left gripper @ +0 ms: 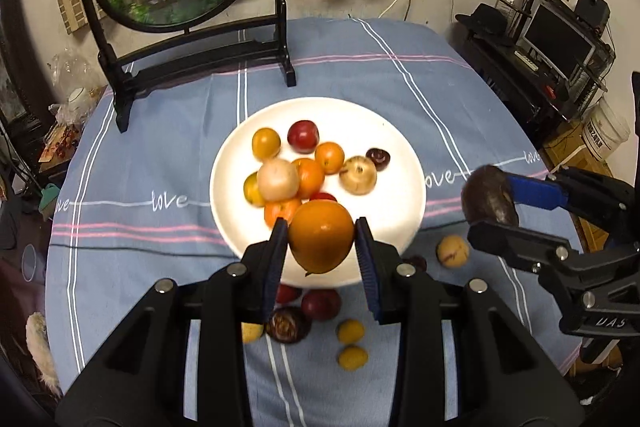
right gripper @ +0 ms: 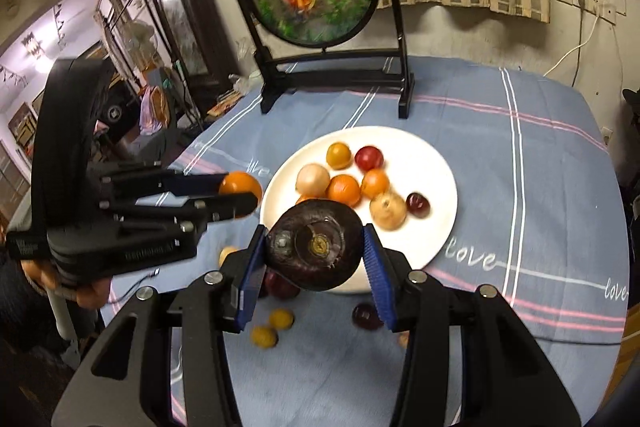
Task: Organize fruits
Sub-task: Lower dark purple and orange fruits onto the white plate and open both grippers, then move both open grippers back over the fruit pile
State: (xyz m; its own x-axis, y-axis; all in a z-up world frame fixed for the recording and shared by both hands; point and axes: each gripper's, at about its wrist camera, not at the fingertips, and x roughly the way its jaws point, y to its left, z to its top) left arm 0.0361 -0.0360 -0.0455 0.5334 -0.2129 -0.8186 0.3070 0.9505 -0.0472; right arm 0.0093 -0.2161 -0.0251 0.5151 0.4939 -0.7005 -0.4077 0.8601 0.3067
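Blue striped tablecloth (left gripper: 160, 131), round white plate (left gripper: 404, 155) mid-frame, mostly loaded. Left gripper (left gripper: 321, 243) clamps a smooth orange fruit (left gripper: 320, 241) sideways; right gripper (right gripper: 315, 251) clamps a dark purple mangosteen (right gripper: 312, 243). Both carried over the plate's near rim, likely for drop-off. Strays remain lower frame.
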